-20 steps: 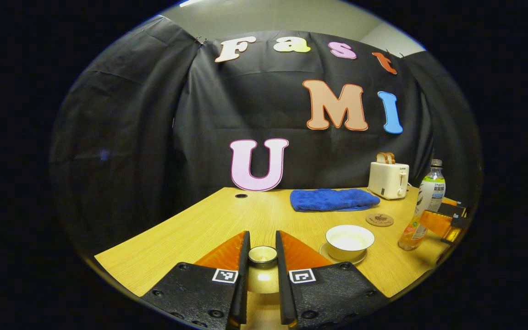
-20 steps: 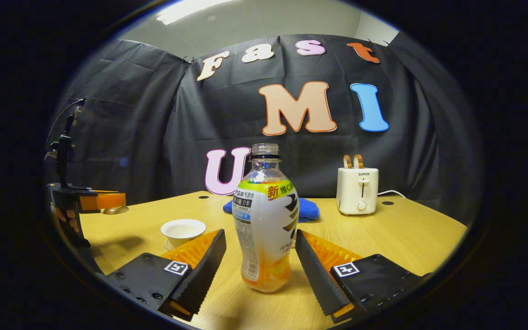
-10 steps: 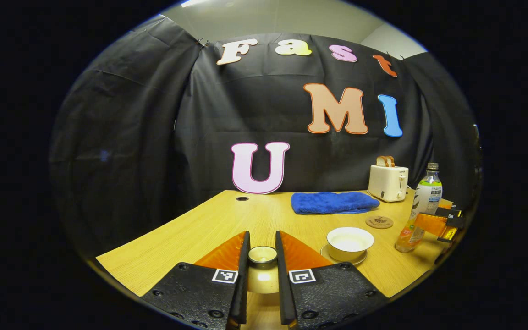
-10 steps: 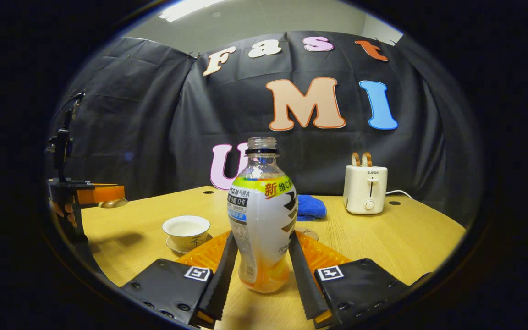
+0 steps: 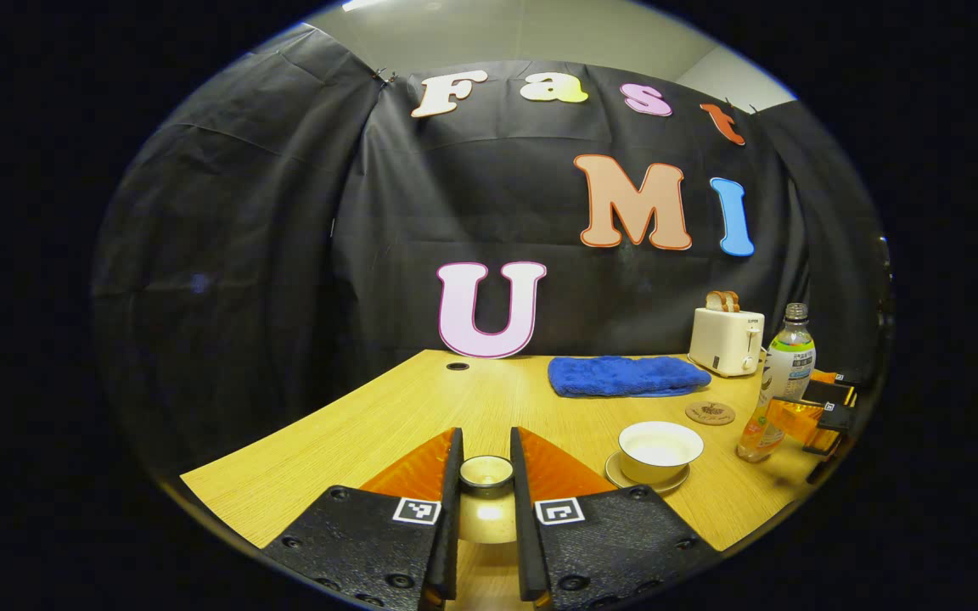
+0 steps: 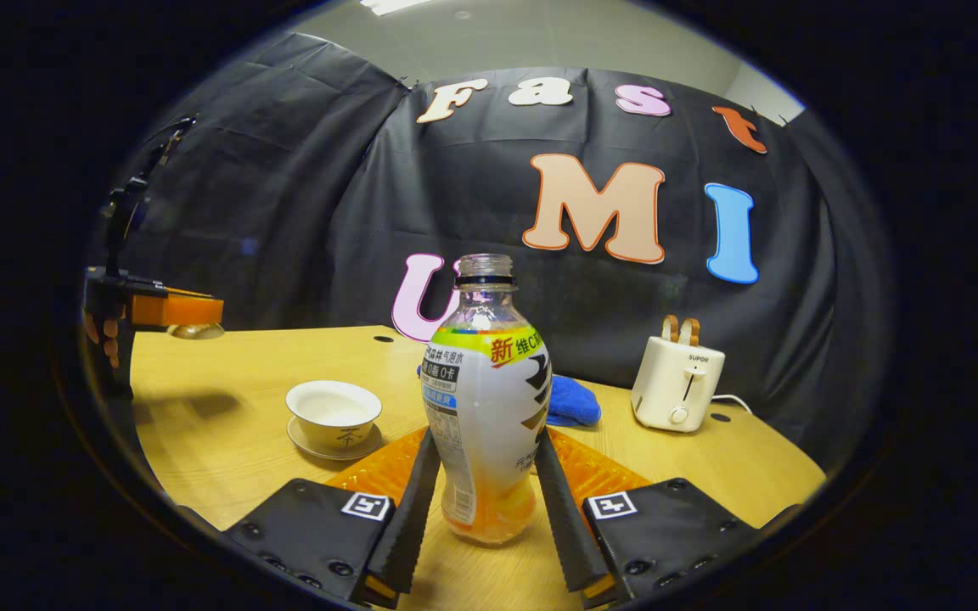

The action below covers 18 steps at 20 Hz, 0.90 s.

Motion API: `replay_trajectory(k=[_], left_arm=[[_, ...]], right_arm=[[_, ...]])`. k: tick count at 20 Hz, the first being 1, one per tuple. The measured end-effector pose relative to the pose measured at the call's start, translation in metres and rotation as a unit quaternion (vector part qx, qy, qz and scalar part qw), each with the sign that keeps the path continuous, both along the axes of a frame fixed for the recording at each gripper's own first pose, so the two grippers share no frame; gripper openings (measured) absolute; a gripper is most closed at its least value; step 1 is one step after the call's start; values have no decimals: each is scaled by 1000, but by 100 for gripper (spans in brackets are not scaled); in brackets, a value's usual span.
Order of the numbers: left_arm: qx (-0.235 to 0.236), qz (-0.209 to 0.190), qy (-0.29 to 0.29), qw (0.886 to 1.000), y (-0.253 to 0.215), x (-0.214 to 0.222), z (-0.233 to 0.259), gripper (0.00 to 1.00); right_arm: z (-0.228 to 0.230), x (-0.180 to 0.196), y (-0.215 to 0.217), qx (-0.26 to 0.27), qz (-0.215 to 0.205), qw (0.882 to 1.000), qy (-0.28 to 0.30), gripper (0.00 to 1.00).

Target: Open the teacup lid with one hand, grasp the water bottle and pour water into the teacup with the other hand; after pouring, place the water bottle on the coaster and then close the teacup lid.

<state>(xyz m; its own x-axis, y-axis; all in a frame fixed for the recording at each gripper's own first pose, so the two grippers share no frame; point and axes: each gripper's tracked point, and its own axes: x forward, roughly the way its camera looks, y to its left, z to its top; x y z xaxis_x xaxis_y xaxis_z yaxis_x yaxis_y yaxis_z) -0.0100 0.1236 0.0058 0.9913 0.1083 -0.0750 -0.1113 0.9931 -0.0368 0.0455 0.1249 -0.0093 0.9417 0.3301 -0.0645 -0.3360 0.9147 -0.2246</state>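
**Lid held aloft, bottle gripped, teacup standing open**

The teacup (image 6: 334,410) sits uncovered on its saucer (image 6: 319,443) on the wooden desk (image 6: 217,407), and everything else is easiest placed from it.

To the cup's left, raised clear of the desk, the left gripper (image 5: 486,484) has its fingers (image 5: 452,475) clamped on the knob of the teacup lid (image 5: 486,509). In the right gripper view that same gripper (image 6: 175,312) hangs above the desk with the lid under it, and a person's hand (image 6: 103,335) shows behind it.

To the cup's right, the right gripper (image 6: 489,501) has its fingers (image 6: 417,501) closed against both sides of the water bottle (image 6: 486,399), low on its body. The bottle is uncapped and close to upright, with orange liquid in its lower part. I cannot tell whether its base rests on the desk or is just off it. In the left gripper view the bottle (image 5: 778,382) stands right of the cup (image 5: 660,450), with the right gripper (image 5: 807,416) around it.

The round coaster (image 5: 710,413) lies bare just behind the cup, between cup and bottle. Farther behind the cup lies a folded blue towel (image 5: 621,376), and to the towel's right stands a white toaster (image 5: 727,339) with bread in its slots.
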Motion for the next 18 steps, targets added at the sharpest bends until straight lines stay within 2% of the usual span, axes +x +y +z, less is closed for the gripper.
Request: replay_trajectory(k=[3, 8, 14, 18], left_arm=[[-2, 3, 0, 1000, 5, 0, 1, 26], [-2, 4, -3, 1000, 8, 0, 1, 26], [2, -1, -10, 1000, 7, 1, 5, 26], [-4, -2, -8, 1000, 9, 4, 3, 25]], right_arm=[[8, 7, 0, -33, -7, 999, -20, 69], [12, 16, 10, -143, -2, 988, -62, 69], [7, 18, 29, -254, 17, 960, -115, 69], [1, 23, 38, -334, 28, 931, -141, 69]])
